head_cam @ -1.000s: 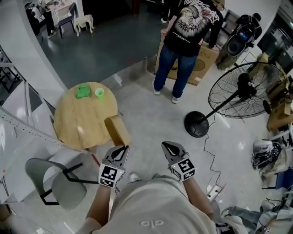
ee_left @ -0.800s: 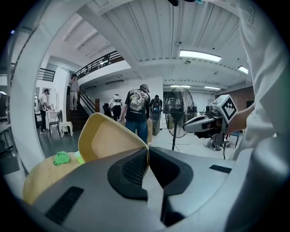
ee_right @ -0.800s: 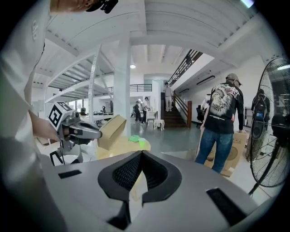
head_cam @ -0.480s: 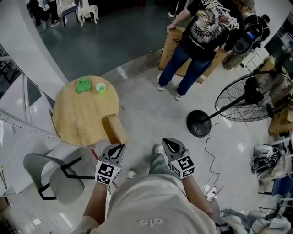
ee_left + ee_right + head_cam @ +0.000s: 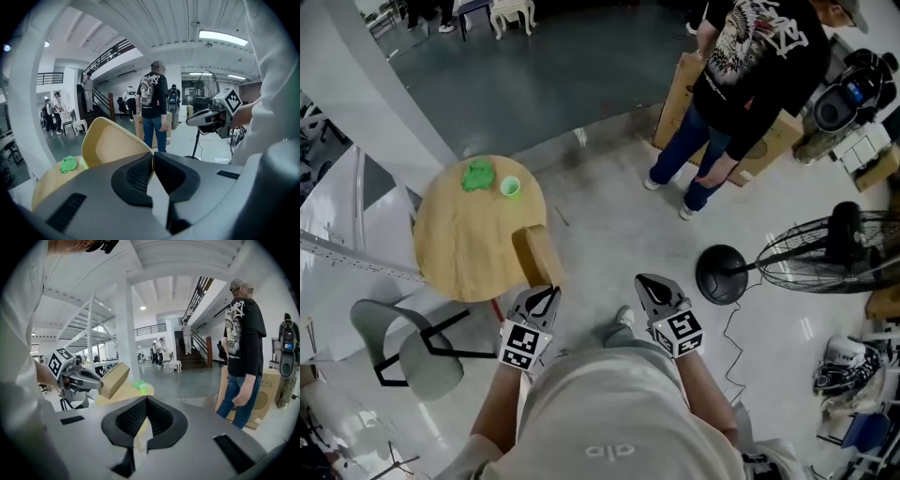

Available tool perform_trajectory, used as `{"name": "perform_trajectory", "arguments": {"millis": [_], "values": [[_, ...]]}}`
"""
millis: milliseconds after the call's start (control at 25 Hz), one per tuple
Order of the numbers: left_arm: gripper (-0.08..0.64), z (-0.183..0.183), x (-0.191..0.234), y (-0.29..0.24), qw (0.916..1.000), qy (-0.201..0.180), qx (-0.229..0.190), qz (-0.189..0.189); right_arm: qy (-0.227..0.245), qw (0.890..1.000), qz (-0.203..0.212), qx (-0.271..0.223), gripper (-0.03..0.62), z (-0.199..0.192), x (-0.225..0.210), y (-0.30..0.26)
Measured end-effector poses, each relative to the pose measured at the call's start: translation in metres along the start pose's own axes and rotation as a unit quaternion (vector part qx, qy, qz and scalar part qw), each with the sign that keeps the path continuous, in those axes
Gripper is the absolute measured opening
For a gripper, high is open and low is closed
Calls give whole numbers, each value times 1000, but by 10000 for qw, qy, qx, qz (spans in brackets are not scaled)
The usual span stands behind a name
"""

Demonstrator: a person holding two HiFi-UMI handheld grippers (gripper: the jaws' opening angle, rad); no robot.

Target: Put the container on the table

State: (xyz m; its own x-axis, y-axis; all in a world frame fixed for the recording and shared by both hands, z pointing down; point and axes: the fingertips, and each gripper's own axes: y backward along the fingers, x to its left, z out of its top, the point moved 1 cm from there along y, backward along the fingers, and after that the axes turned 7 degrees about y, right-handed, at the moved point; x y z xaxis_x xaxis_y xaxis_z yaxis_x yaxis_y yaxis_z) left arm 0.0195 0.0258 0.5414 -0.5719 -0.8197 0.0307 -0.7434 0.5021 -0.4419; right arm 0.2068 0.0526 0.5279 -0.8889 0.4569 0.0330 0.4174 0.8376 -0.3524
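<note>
**Step in hand: transport of the container to the tabletop.**

1. The left tongs (image 5: 547, 294) are clamping the tan container (image 5: 537, 259) by one thin wall. In the left gripper view, the two pads are pressing together on that wall and the open hollow of the container is facing the camera.
2. The container is hanging in the air, tilted, at the near edge of the round wooden tabletop (image 5: 459, 248). In the head view it is overlapping that edge. Whether it is touching the wood cannot be told, but the right gripper view suggests it is clear of it.
3. The right tongs (image 5: 652, 287) are idling beside the left with both pads pressed together and nothing between them.
4. A green cup (image 5: 510, 187) and a green cloth (image 5: 476, 175) are sitting at the far side of the tabletop, well apart from the container.

**Next move, as judged:**

- The left tongs are likely needing to travel forward over the bare wood in the middle of the tabletop.
- The container is needing to be levelled so its base is facing down, then lowered until it is resting on the wood.
- Only then are the pads to be released. Letting go at the edge is risking a fall to the floor.
</note>
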Motion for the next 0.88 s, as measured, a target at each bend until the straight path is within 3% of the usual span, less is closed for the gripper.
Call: {"name": "perform_trajectory", "arguments": {"millis": [360, 680, 880], "values": [[29, 26, 11, -65, 9964, 365, 205, 738, 155, 9949, 987, 129, 25, -6, -59, -46], [29, 31, 36, -74, 9906, 598, 262, 1200, 388, 9842, 1701, 285, 26, 6, -58, -84], [29, 23, 67, -65, 9863, 753, 308, 1434, 448, 9799, 1911, 345, 26, 13, -49, -110]]}}
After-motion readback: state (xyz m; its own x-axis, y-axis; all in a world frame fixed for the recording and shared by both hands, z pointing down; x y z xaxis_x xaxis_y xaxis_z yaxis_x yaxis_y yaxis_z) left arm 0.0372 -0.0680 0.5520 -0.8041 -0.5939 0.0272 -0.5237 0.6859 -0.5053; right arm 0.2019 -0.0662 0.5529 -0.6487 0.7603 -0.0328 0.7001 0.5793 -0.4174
